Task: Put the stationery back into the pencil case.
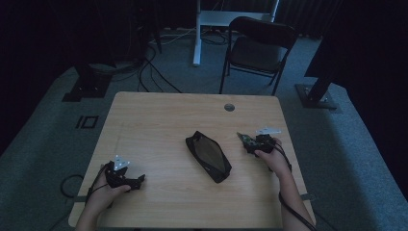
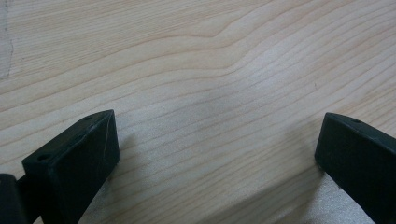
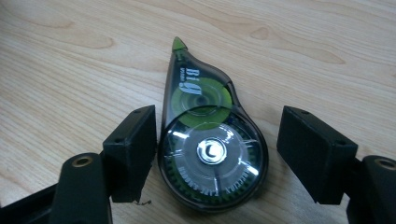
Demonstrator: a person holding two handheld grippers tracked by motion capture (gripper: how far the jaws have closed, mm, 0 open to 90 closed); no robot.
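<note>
Item 1, worktop [image 1: 159,120]: pale wood grain, lit dimly, with a round cable port at its far edge. Item 2, correction tape dispenser [image 3: 210,140]: teardrop body, clear smoky shell over a green reel, lying flat at the right side of the worktop; its long axis runs away from my right hand, the green tip pointing far from me along the line of my right tongs [image 3: 212,151], the round bulk toward my palm. In the high view it lies at the right tongs' tip, the nose aimed left and far. Item 3, black pouch [image 1: 208,156]: slim, zipped shape, mid-worktop, lying on a diagonal from far-left to near-right, well apart from both hands. Item 4, right tongs: spread wide around the dispenser's round end, the left jaw touching or just beside the shell, the right jaw clearly off it; not yet gripping. Item 5, left tongs [image 2: 217,154]: spread wide over bare wood at the near left, holding nothing. Step in hand, by my judgement: the grasp of the dispenser, most likely bound for the pouch. The next move calls for closing squarely across the round body so the smooth shell does not squirt forward.
</note>
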